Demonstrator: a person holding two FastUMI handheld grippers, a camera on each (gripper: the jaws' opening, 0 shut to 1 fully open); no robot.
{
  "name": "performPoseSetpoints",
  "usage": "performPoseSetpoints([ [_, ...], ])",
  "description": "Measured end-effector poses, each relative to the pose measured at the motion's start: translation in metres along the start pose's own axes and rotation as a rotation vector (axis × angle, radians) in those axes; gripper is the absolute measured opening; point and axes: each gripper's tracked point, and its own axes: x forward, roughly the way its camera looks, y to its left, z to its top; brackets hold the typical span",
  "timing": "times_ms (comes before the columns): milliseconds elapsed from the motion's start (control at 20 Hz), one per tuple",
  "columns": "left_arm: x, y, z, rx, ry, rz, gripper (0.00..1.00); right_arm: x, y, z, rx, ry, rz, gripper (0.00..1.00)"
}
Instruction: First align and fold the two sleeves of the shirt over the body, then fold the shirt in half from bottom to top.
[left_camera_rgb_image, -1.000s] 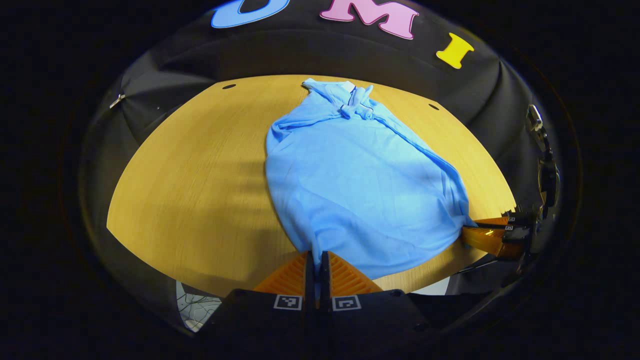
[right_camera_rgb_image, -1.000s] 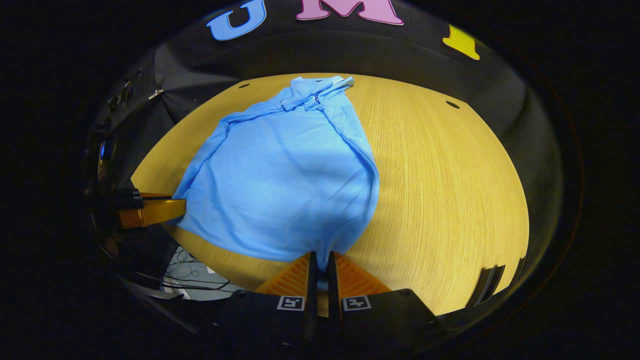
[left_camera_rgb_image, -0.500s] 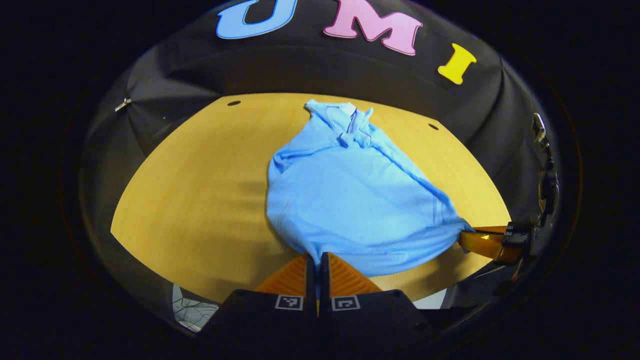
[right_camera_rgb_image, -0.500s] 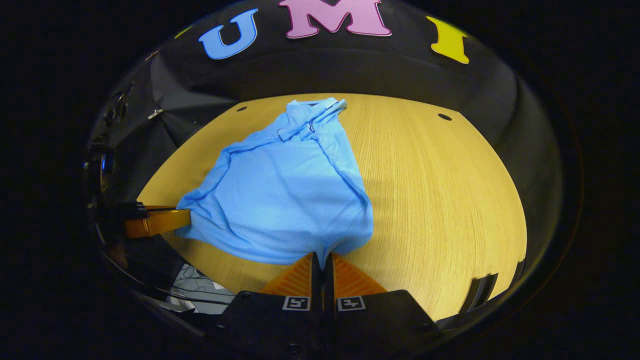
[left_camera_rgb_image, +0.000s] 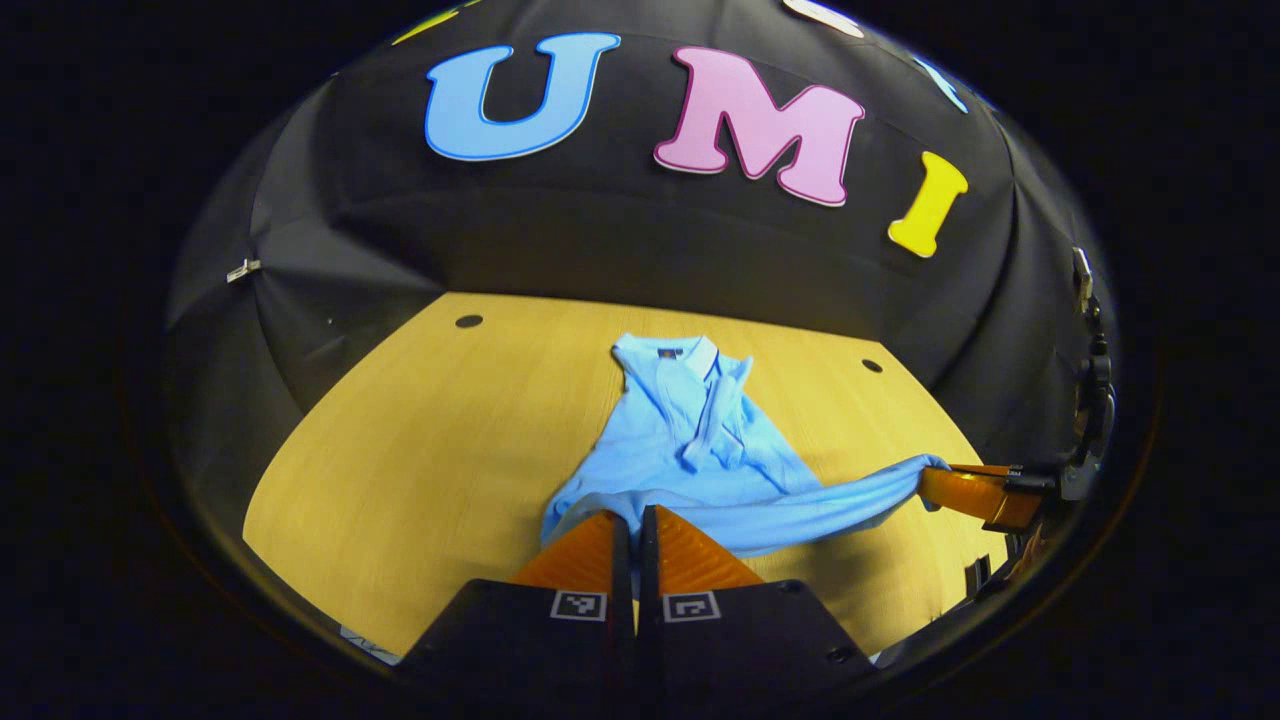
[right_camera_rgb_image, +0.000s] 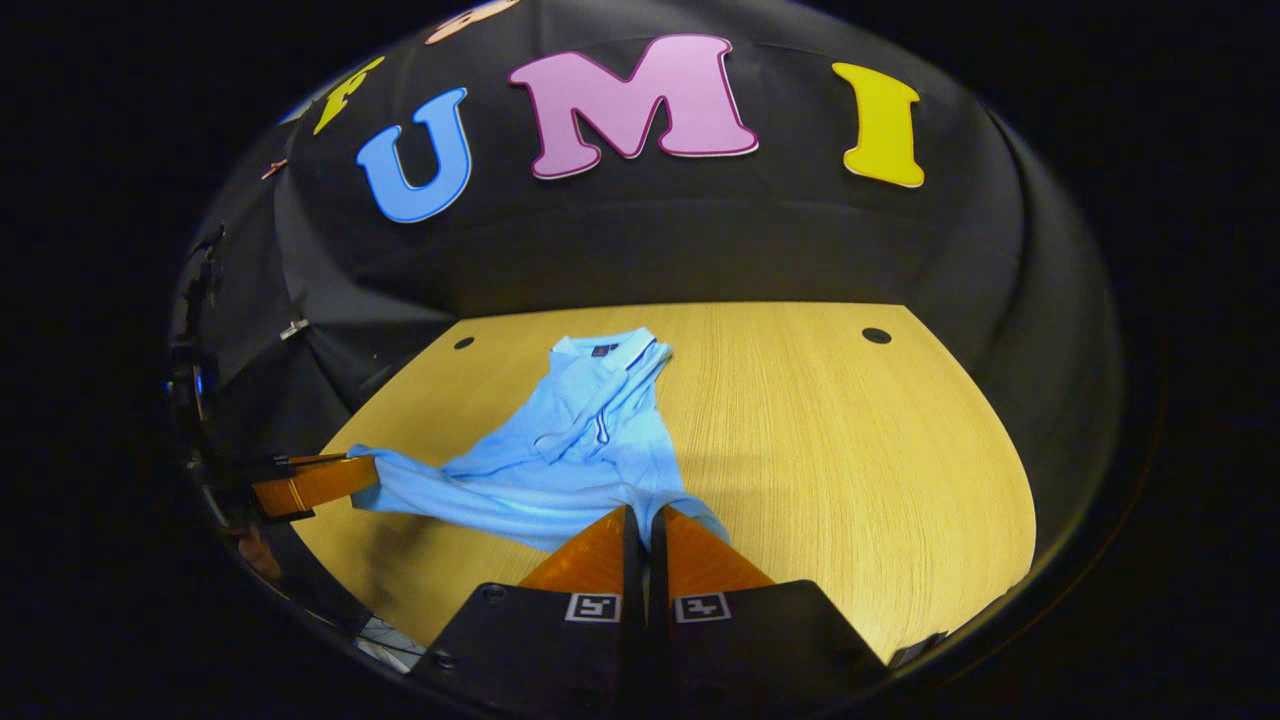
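A: In the left gripper view, where is the polo shirt (left_camera_rgb_image: 700, 450)?

B: On the wooden table (left_camera_rgb_image: 420, 440), collar (left_camera_rgb_image: 668, 352) toward the far wall. Its near hem is lifted. The left tongs (left_camera_rgb_image: 633, 520) are pressed together on one bottom corner, fabric pinched between the fingers.

A: And the other corner?

B: At the right edge the right tongs (left_camera_rgb_image: 935, 482) hold it, the hem stretched between the two.

A: The right gripper view?

B: The right tongs (right_camera_rgb_image: 641, 518) are clamped on their corner of the polo shirt (right_camera_rgb_image: 570, 450); the left tongs (right_camera_rgb_image: 345, 474) grip the opposite corner at the left edge. The table (right_camera_rgb_image: 850, 450) has small dark holes near its far edge.
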Motion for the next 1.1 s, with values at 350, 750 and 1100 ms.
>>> performPoseSetpoints([
  [350,0.059,-0.003,0.073,-0.022,-0.128,0.025,0.06,0.053,-0.010,0.065,-0.023,-0.086,-0.029,0.05],
  [750,0.151,0.013,0.121,-0.088,-0.163,0.071,0.06,0.131,-0.021,0.111,-0.023,-0.123,-0.046,0.05],
  [1100,0.225,0.031,0.130,-0.070,-0.138,0.119,0.06,0.214,-0.024,0.131,-0.016,-0.122,-0.067,0.05],
])
